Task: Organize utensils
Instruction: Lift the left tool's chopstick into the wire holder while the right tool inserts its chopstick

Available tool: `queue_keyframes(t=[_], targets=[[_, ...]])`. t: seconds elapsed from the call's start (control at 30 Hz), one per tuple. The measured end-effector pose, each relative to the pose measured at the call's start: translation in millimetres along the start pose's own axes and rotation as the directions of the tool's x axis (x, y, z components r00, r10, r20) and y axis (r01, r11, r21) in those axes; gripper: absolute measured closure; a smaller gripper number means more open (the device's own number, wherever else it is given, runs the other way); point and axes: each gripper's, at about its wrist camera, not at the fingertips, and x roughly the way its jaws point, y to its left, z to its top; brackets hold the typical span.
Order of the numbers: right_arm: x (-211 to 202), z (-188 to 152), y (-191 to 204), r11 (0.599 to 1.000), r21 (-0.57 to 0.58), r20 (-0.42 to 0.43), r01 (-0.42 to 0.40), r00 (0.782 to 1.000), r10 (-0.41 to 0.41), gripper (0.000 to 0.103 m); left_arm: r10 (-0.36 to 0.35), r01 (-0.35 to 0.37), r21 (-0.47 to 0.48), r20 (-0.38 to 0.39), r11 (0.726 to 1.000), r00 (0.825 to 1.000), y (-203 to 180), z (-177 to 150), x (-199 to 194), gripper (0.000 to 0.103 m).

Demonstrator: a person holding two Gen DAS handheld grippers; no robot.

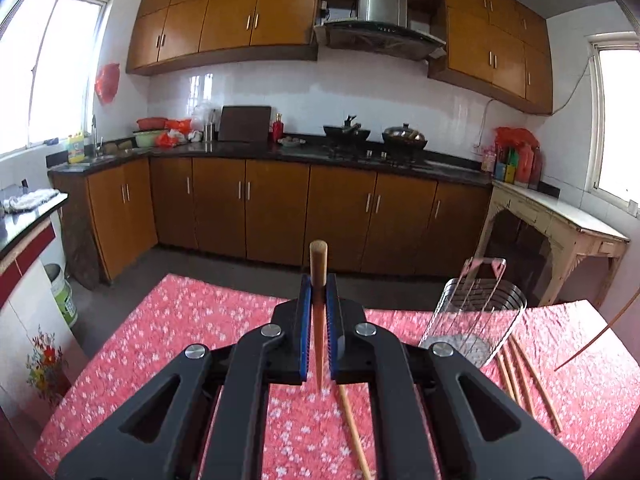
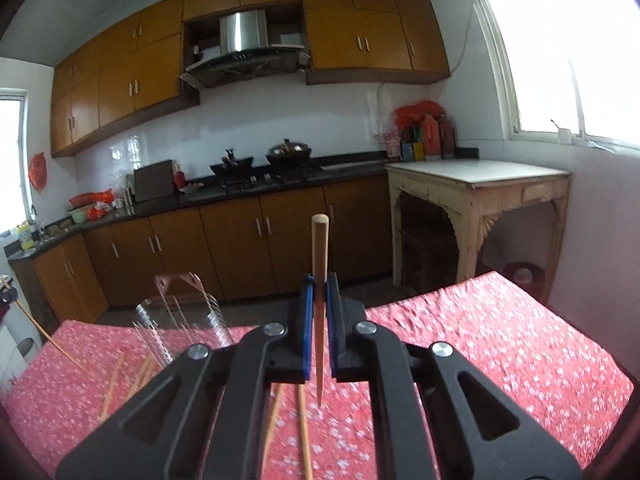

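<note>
Above red floral tablecloth (image 1: 192,320), left gripper (image 1: 319,292) and right gripper (image 2: 319,292) fingers each clamp a chopstick (image 1: 319,264)

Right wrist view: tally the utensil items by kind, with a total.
Chopstick gripped in the right tool: 1
Loose chopsticks on the floral cloth: 5, though blurred
Wire holder: 1
Total: 7

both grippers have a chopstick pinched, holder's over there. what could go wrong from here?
1. Each chopstick is pinched near its thin end by the left gripper or right gripper, so it may pivot or slip.
2. The wire holder looks light; a poke could tip it.
3. Loose chopsticks beside it could get knocked.
</note>
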Motion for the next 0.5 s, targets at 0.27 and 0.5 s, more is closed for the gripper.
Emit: queue_keyframes(t=[0.27, 0.5], targets=[[-18.6, 85.9, 35.0, 0.988, 0.001, 0.142, -0.156, 0.978, 0.154, 0.096, -0.08, 0.083, -0.012, 0.132, 0.997, 0.988, -34.1, 73.7, -28.5, 0.096], [17.7, 108.3, 68.9, 0.969, 0.007, 0.122, -0.247, 0.962, 0.244, 0.096, -0.174, 0.191, -0.071, 0.192, 0.979, 0.966, -72.6, 112.8, -21.4, 0.096]])
